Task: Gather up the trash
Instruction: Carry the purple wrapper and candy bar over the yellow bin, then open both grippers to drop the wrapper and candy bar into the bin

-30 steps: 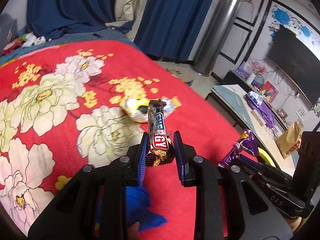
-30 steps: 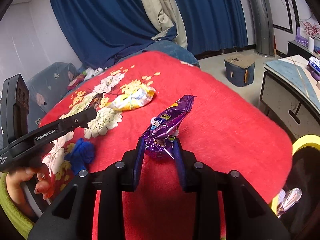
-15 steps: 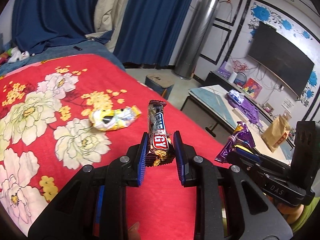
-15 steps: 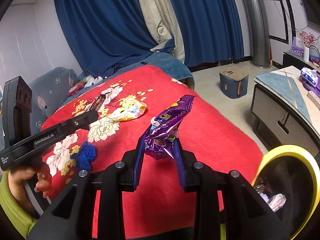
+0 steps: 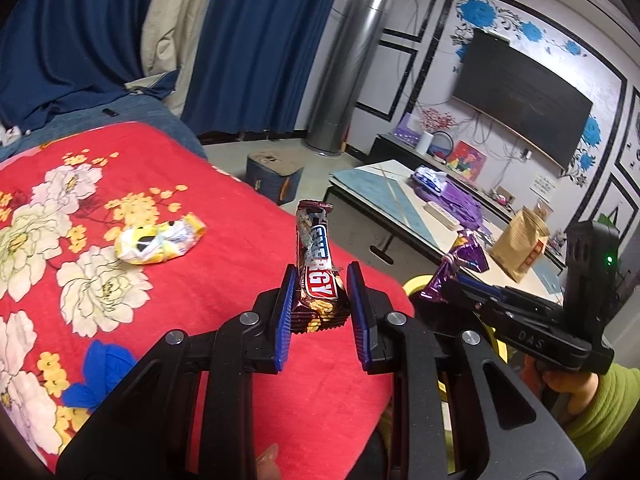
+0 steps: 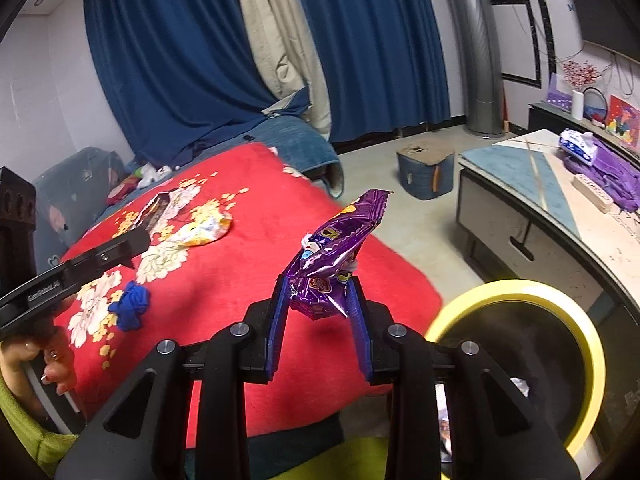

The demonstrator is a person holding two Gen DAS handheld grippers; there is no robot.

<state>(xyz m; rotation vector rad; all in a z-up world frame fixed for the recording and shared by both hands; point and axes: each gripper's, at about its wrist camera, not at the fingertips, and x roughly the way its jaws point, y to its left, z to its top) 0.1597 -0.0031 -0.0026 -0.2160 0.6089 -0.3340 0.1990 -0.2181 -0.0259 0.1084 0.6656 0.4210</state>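
Left gripper (image 5: 319, 304), nearest in the left wrist view, is clamped on the lower end of a brown bar wrapper (image 5: 316, 268), which stands upright between the blue pads. Right gripper (image 6: 316, 308) is likewise closed on a crumpled purple wrapper (image 6: 334, 252), pinched at its base with the loose top leaning up and to the right. Both hang above the near edge of the red blanket (image 6: 248, 256). Just right of the right gripper, below the blanket edge, stands the yellow-rimmed bin (image 6: 516, 292), dark inside, with some wrappers already at the bottom. On the blanket further out lie a blue scrap (image 6: 130, 306) and, beyond it, a yellow wrapper (image 5: 160, 240), both uncollected. Behind are blue curtains (image 6: 192, 60) and a low table (image 6: 532, 184).

Risks, as judged: each grip holds only thin foil at one end, so a quick swing could let a wrapper slide out short of the bin; a release off-centre could catch the rim and drop the wrapper on the floor; the two grippers sit near each other and may collide over the opening
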